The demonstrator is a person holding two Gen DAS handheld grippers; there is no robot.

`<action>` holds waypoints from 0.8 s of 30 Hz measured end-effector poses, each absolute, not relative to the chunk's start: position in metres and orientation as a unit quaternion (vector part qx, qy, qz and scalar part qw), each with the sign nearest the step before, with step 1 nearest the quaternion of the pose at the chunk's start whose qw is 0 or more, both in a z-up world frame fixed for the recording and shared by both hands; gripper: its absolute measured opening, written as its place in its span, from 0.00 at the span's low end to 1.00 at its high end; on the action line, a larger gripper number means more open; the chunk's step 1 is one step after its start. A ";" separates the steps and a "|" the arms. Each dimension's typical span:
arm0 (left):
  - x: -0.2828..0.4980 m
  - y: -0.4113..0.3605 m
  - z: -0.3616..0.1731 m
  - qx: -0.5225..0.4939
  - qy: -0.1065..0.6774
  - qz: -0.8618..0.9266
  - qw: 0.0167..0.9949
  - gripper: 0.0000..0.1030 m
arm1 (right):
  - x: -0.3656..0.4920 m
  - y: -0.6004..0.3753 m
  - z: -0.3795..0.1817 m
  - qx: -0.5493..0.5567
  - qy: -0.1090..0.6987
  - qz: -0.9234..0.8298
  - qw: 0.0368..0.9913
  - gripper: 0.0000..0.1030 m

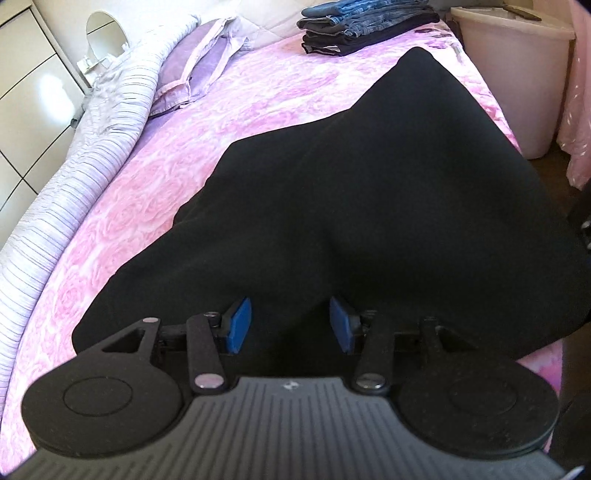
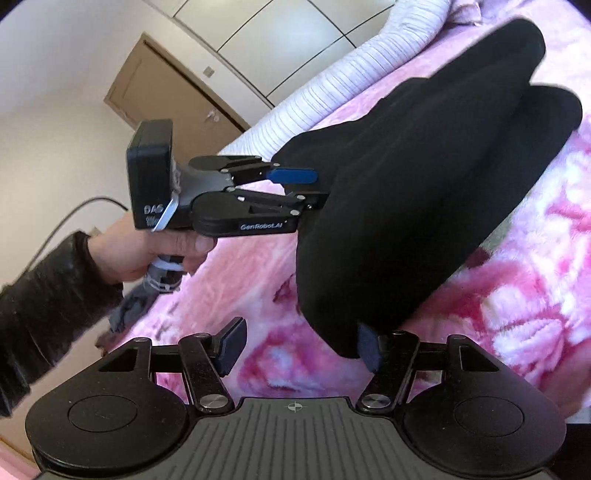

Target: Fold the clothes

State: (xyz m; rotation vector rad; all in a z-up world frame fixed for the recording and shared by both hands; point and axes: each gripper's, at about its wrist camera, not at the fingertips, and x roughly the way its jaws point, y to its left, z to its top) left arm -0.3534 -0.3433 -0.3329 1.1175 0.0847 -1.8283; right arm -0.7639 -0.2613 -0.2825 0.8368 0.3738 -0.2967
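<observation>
Left wrist view: left gripper [image 1: 290, 325] has its blue pads spread apart, with the black garment [image 1: 369, 206] running between them and on ahead. Cloth passes through the gap, but the pads do not look pressed onto it — jaws apart, not clamped. The garment's long axis runs straight forward from the gripper, narrowing to a far tip just short of the stack of folded jeans [image 1: 365, 26] at the far end of the pink bedspread [image 1: 229, 125]. A striped quilt [image 1: 74, 177] lies bunched well to the gripper's left; a pale bin [image 1: 517, 74] stands far ahead to the right.

Right wrist view: right gripper [image 2: 299, 347] is also spread wide. The garment's near corner touches the right-hand pad [image 2: 367, 347]; the left pad is clear of cloth, over bare bedspread. The garment stretches forward and to the right. The left gripper shows ahead-left, side-on, at the garment's other near edge.

Judgement: both grippers sit at the same near end — the coming fold likely turns on carrying that end forward along the long axis. The right gripper needs to shift rightward to take cloth between its pads.
</observation>
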 end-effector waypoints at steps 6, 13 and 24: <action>-0.339 -0.347 -0.327 0.428 0.076 -0.756 0.490 0.41 | -0.776 -0.253 -0.270 0.397 0.218 -0.135 0.881 0.64; -0.301 -0.308 -0.318 0.452 -0.071 -0.746 0.484 0.52 | -0.748 -0.198 -0.222 0.094 0.295 -0.236 0.921 0.70; -0.286 -0.291 -0.393 0.563 -0.379 -0.653 0.335 0.71 | -0.610 -0.166 -0.300 -0.299 0.501 -0.282 0.762 0.67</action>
